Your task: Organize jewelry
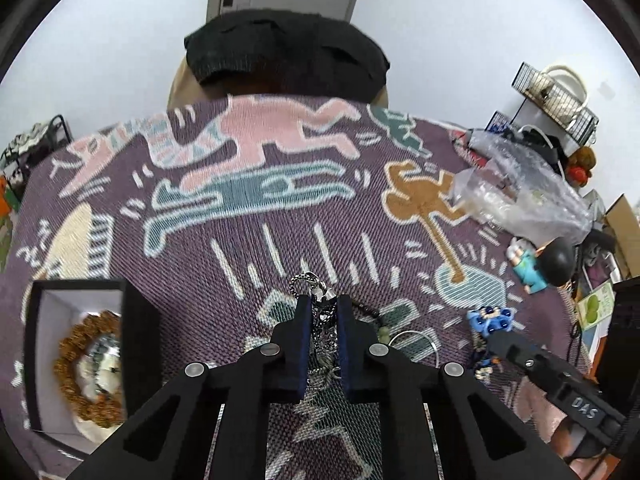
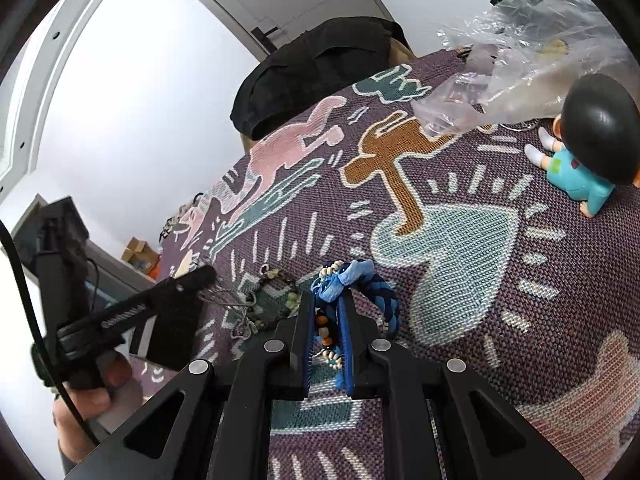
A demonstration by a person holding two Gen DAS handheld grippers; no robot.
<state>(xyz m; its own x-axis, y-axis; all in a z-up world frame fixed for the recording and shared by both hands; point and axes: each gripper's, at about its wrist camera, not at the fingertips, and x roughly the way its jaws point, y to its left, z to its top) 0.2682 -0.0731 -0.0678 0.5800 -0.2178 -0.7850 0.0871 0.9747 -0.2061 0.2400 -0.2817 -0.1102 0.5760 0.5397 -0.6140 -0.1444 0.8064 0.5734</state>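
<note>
Left tool [image 1: 323,312] is clamping a silver chain [image 1: 316,286], its loop poking out past the 2 fingertips above the woven cloth [image 1: 280,216] on the tabletop. Right tool [image 2: 329,312] is gripping a blue braided bracelet [image 2: 376,288], beads showing between its fingers. Dark beaded bracelet [image 2: 280,296] is lying on the cloth between both tools. Black box [image 1: 132,320] is sitting at left, holding an amber bead bracelet [image 1: 80,368]. Figurine [image 2: 584,152] and plastic bag [image 2: 520,60] are sitting far right.
</note>
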